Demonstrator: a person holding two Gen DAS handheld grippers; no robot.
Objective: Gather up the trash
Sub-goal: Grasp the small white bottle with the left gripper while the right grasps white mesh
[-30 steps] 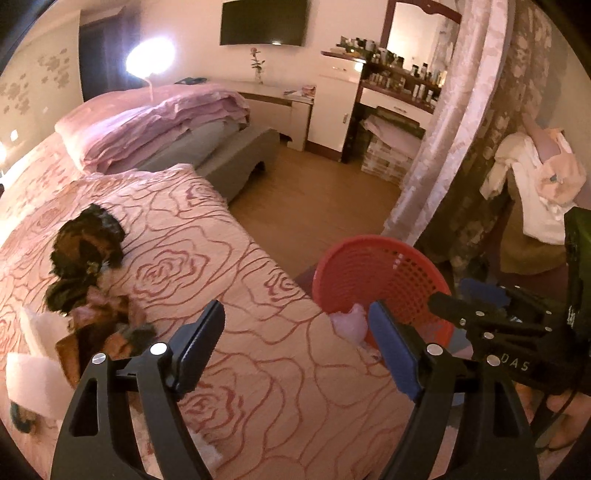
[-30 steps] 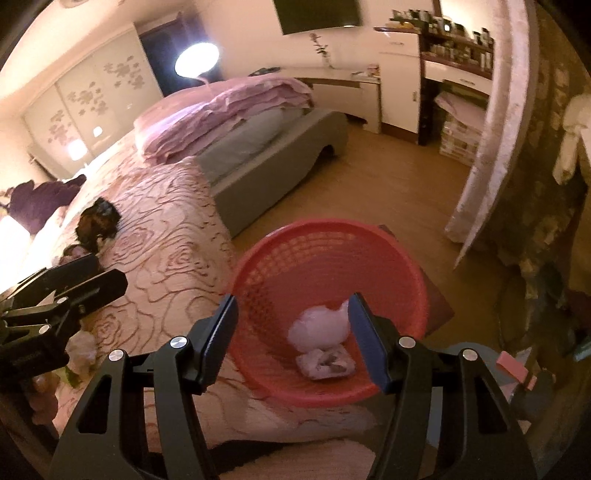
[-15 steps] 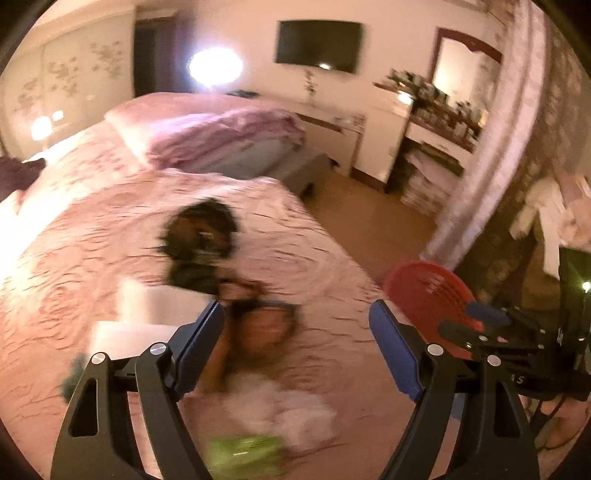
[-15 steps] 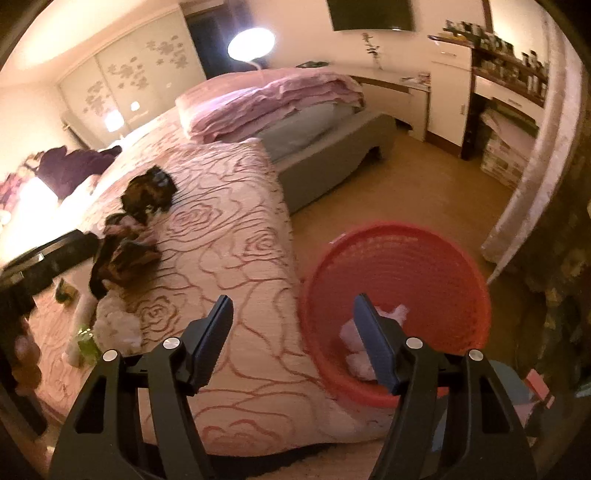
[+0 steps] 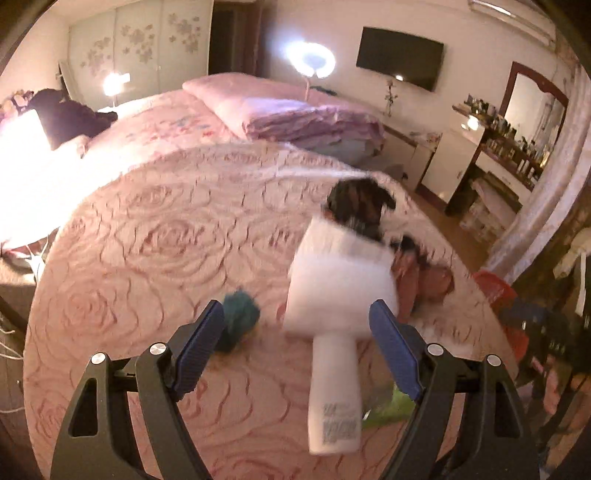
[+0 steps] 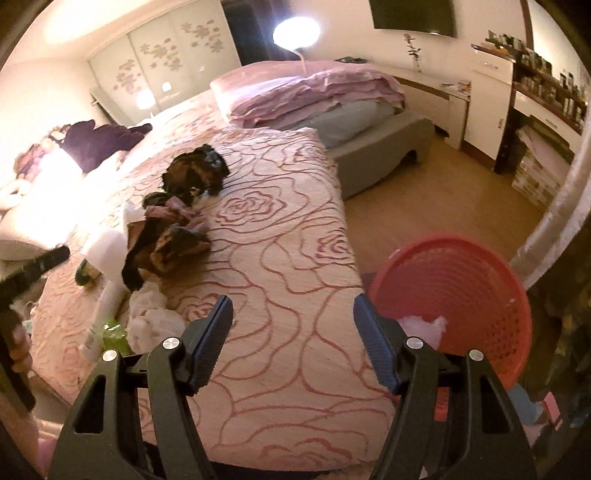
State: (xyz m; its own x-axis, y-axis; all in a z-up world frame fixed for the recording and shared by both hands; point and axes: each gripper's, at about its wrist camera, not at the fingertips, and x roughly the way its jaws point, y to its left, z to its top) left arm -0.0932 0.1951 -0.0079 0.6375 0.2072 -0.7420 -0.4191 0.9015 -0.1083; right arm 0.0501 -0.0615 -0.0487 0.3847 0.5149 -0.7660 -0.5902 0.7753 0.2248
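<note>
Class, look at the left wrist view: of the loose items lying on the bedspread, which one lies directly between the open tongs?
The white bottle. It lies between the left tongs, while the teal clump sits by the left finger and the green wrapper by the right.

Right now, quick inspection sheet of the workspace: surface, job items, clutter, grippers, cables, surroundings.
Surface: bed under a pink rose-patterned cover.
Job's things: white bottle lying on the bed with a green wrapper beside it; white crumpled tissue; red basket on the floor by the bed, white trash already inside.
Clutter: dark clothes pile; teal ball; white foam block, blurred.
Grippers: left gripper open, above the bottle; right gripper open, nothing between the jaws.
Cables: thin white cords at the bed's left edge.
Surroundings: wall TV, lamp, cluttered dresser.
</note>
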